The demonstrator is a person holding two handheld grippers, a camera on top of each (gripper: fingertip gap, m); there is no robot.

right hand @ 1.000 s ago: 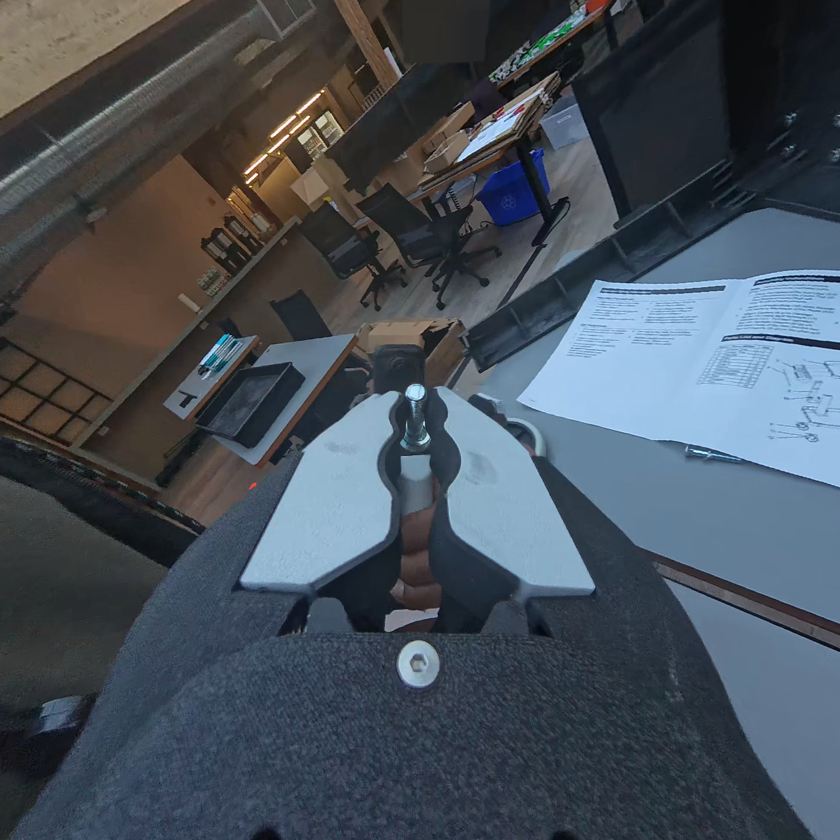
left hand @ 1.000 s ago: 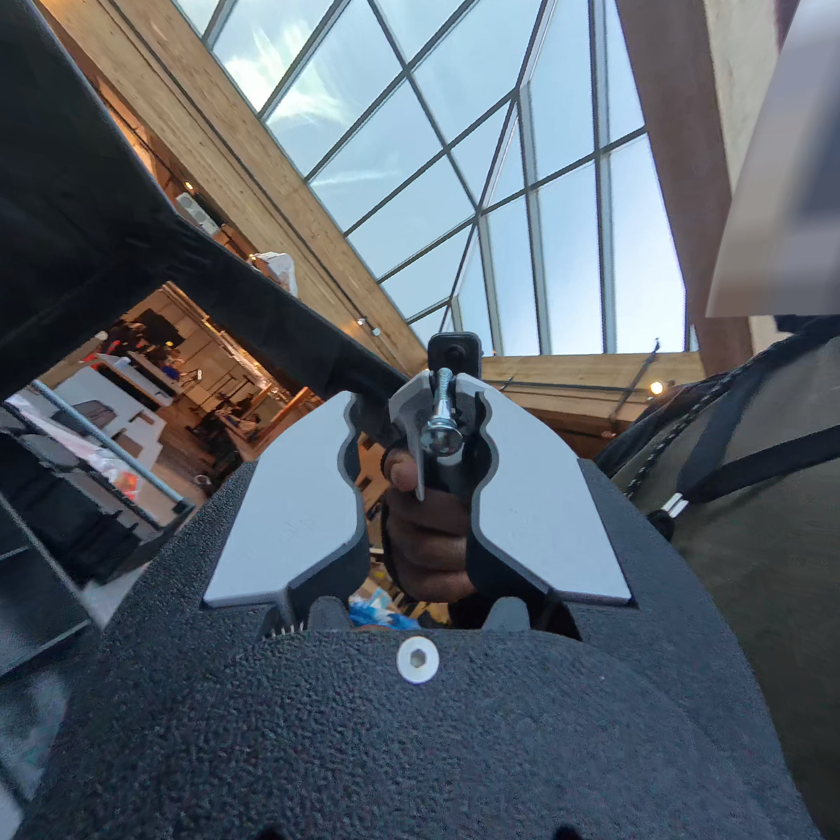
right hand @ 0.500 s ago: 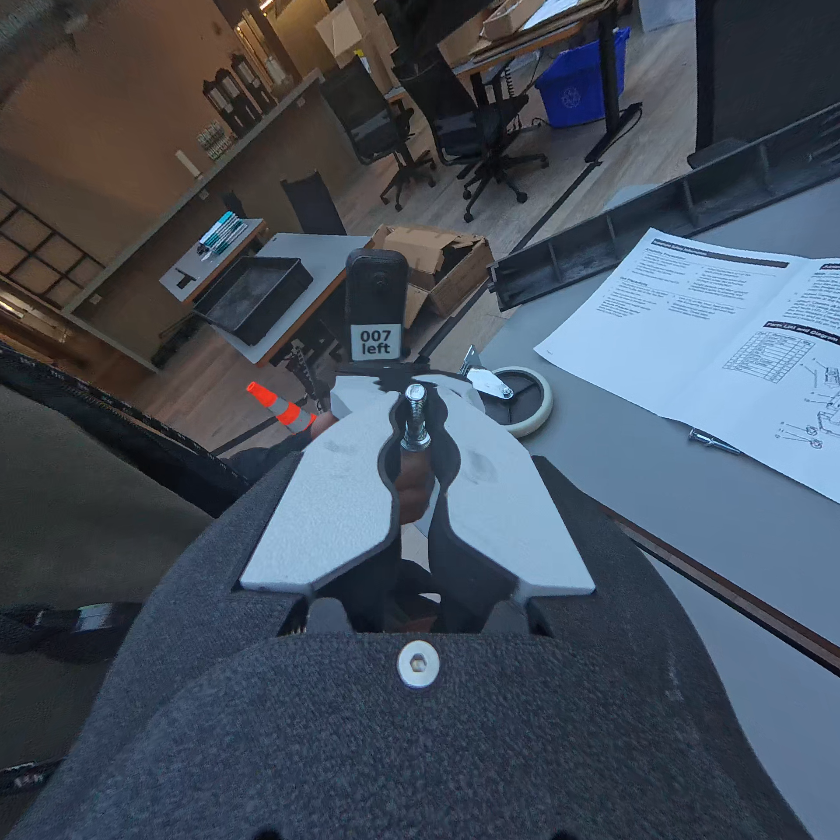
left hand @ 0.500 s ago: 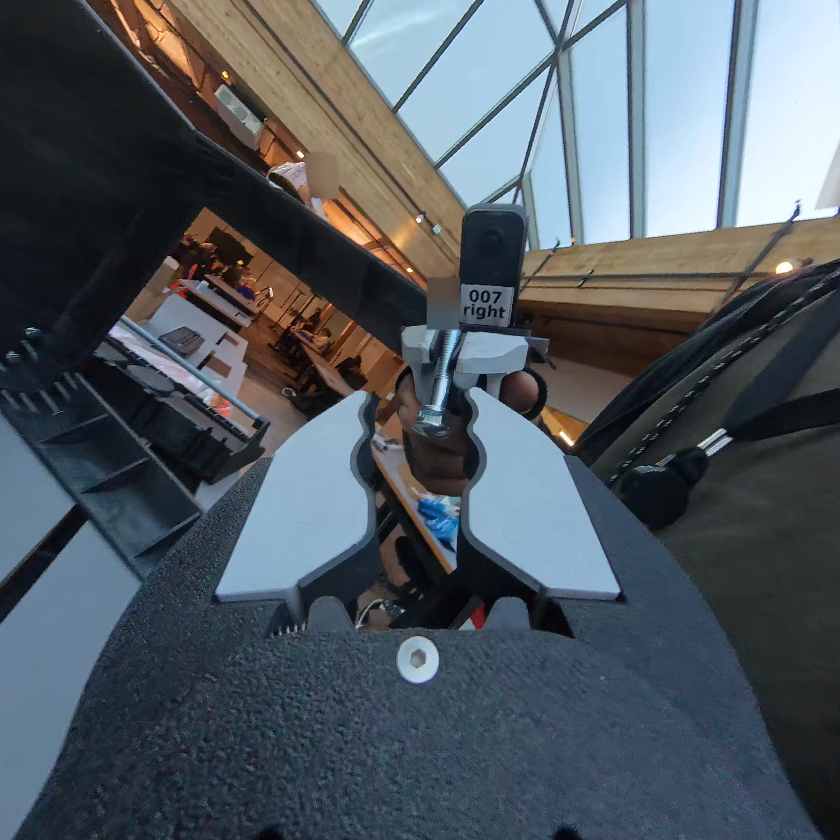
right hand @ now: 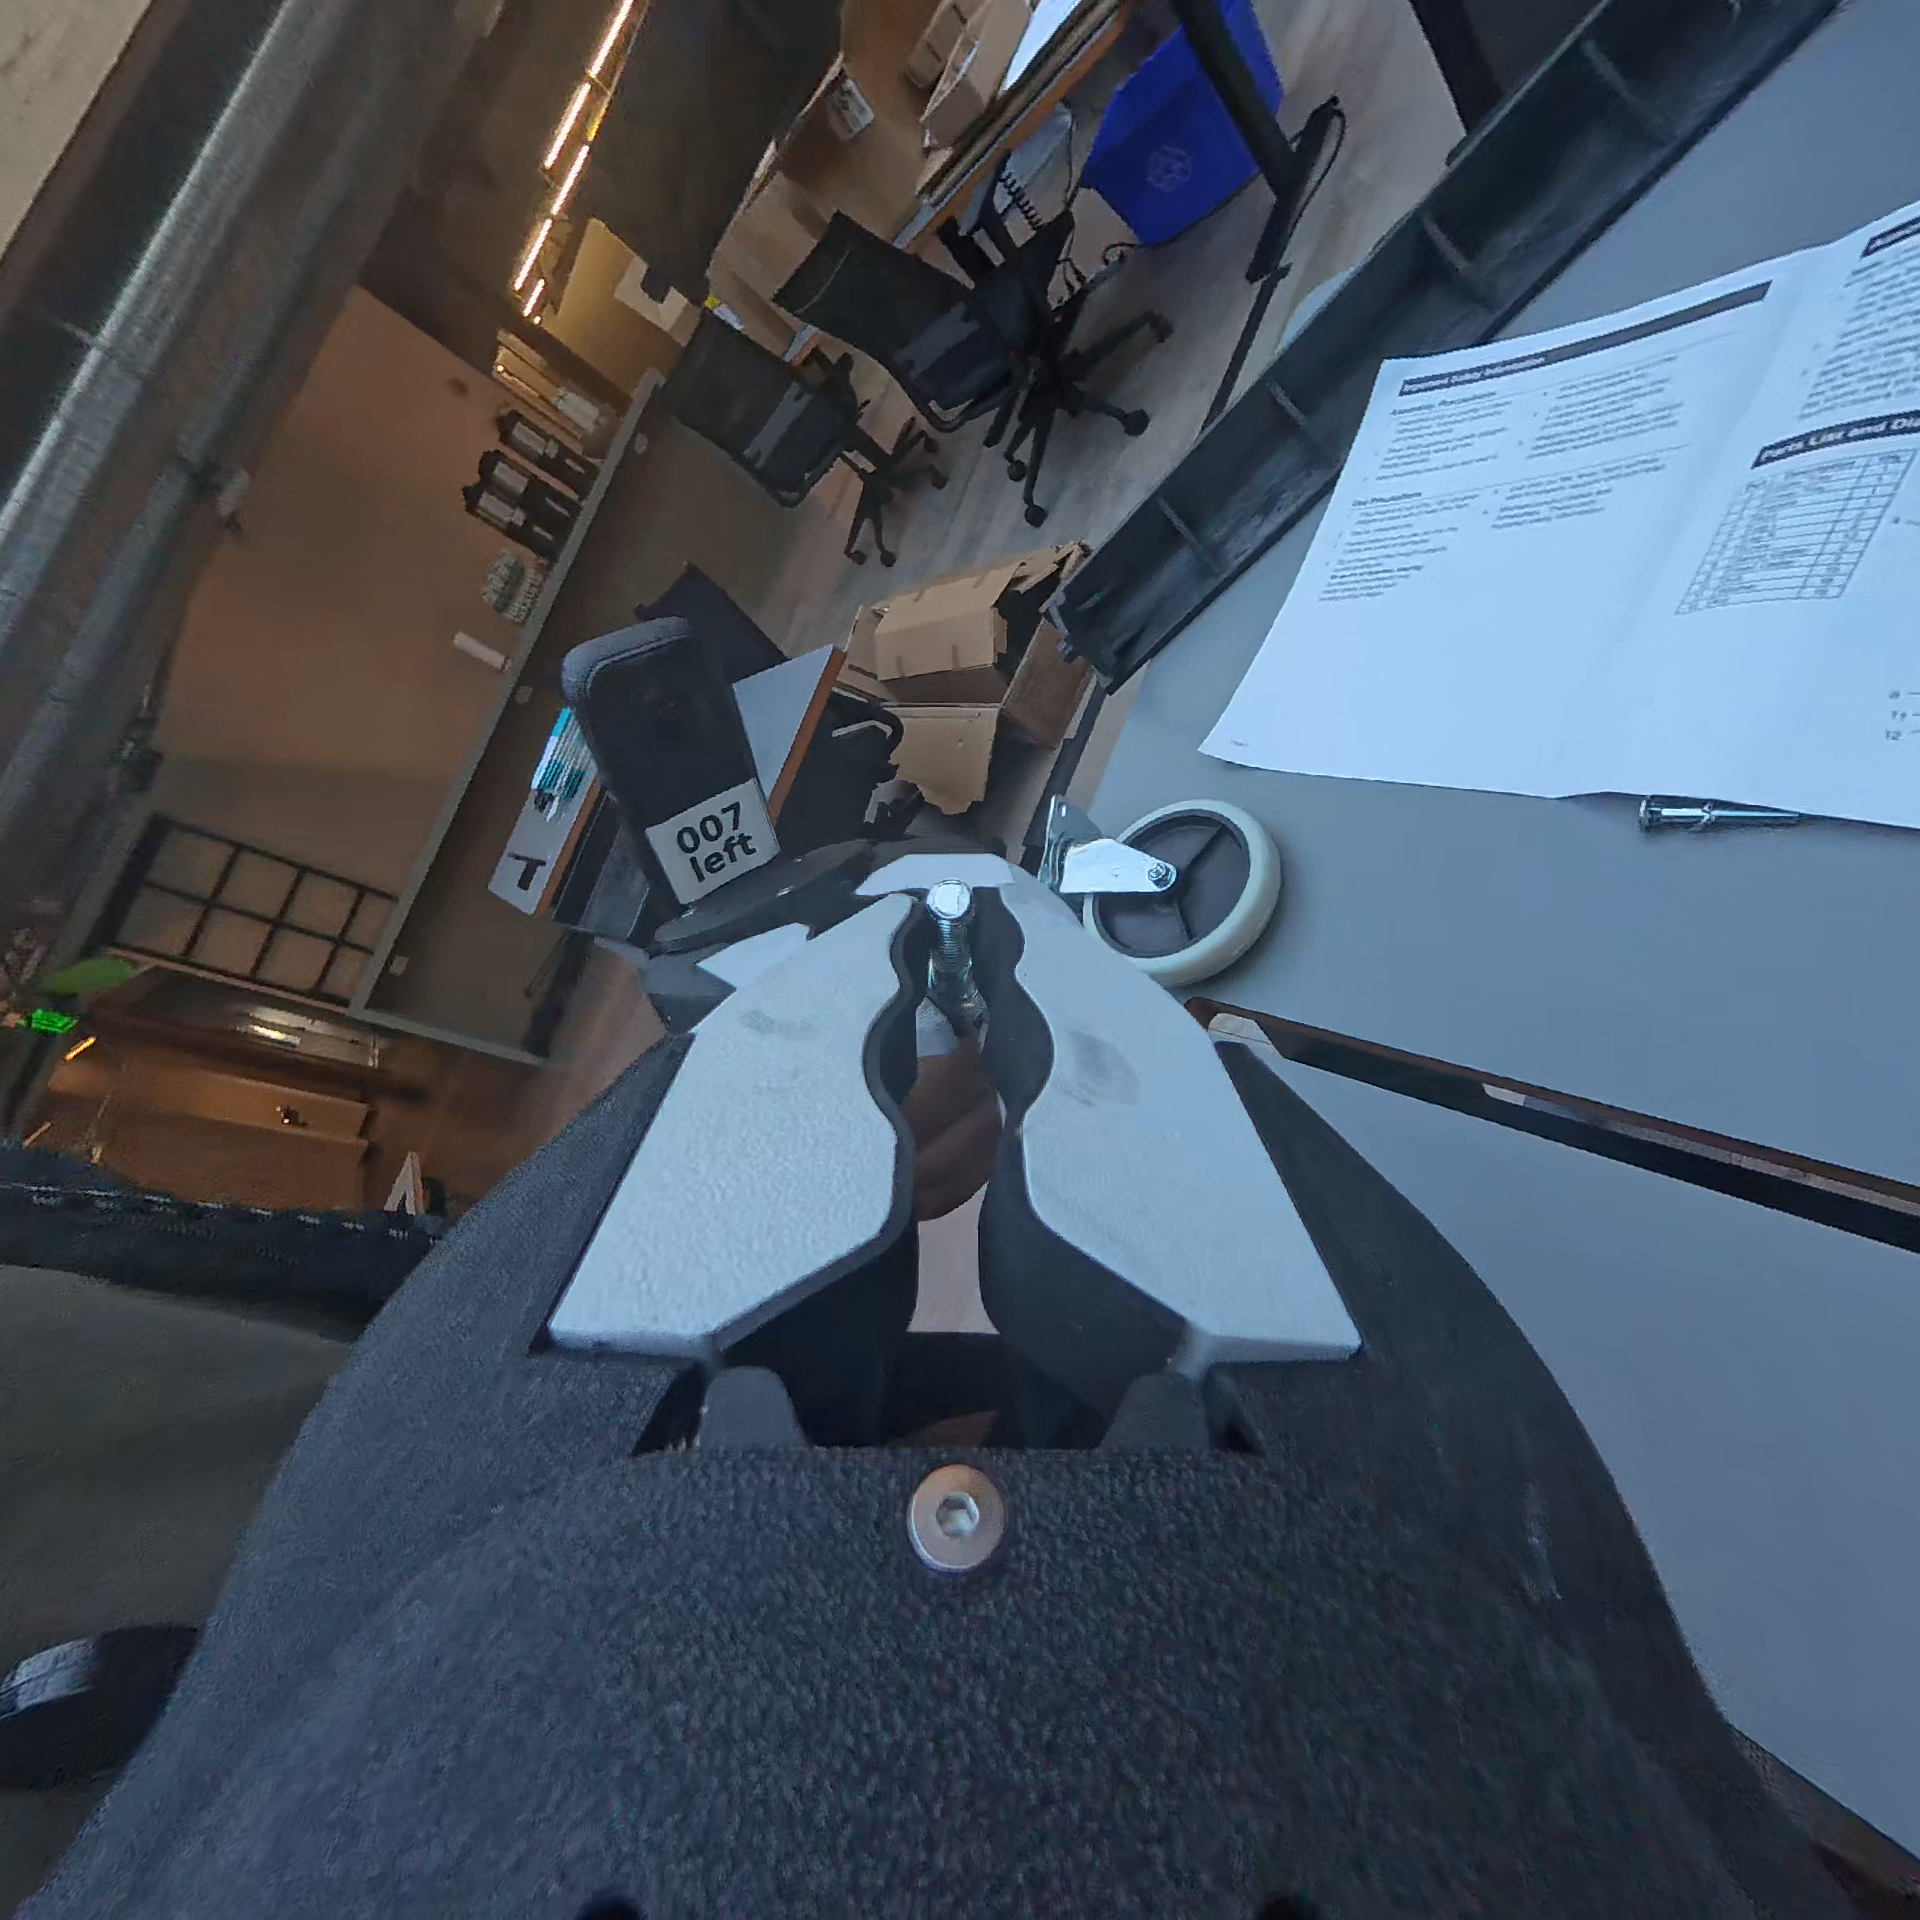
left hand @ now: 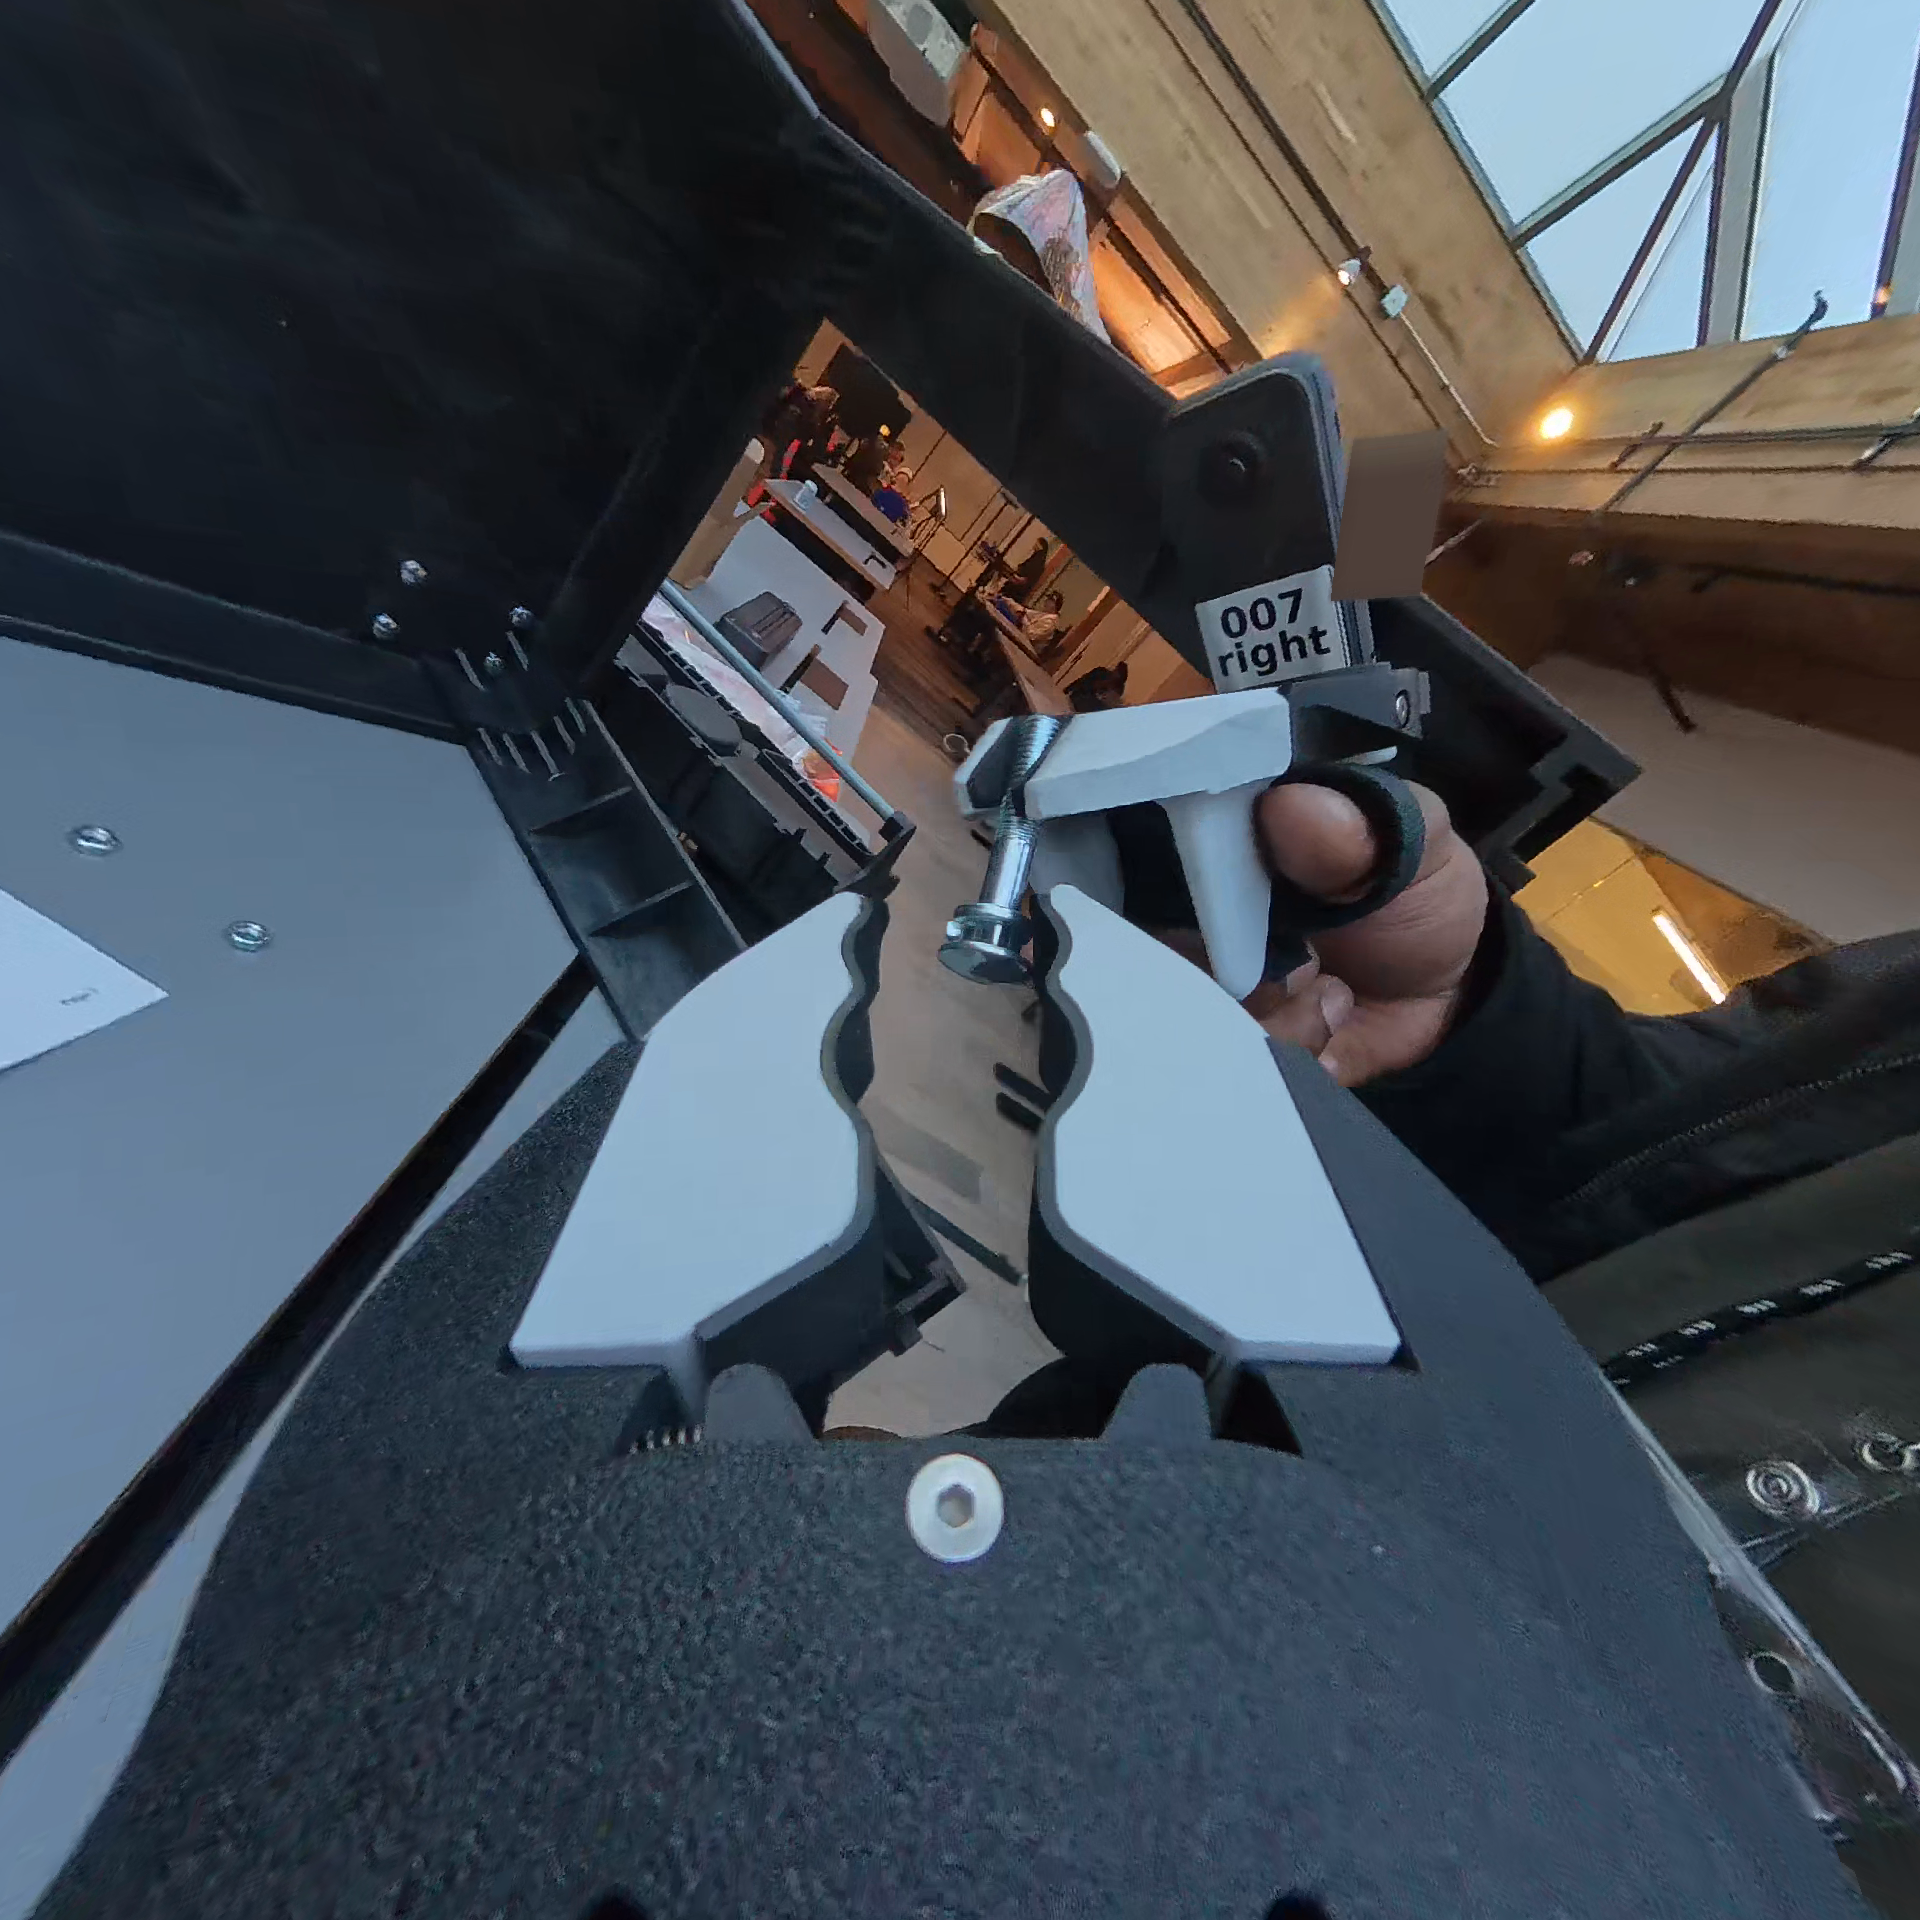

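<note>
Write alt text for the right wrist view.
The right tongs are shut on a silver threaded steel bolt, held above a grey tabletop. Beyond lie a white-rimmed caster wheel, an open printed instruction sheet and the left tongs.

Silver bolt (right hand: pixel 951 951); pale grey gripper fingers (right hand: pixel 774 1132) on pebbled black bodies. Cream-rimmed black caster wheel (right hand: pixel 1195 894), white black-printed manual (right hand: pixel 1590 582), blue bin (right hand: pixel 1179 156), grey table (right hand: pixel 1558 1039).

The bolt (right hand: pixel 951 951) was bright threaded metal; the gripper fingers (right hand: pixel 774 1132) matt grey plastic — their mount (right hand: pixel 935 1683) rough black. The manual (right hand: pixel 1621 582) was smooth white paper, the caster wheel (right hand: pixel 1195 899) glossy.
</note>
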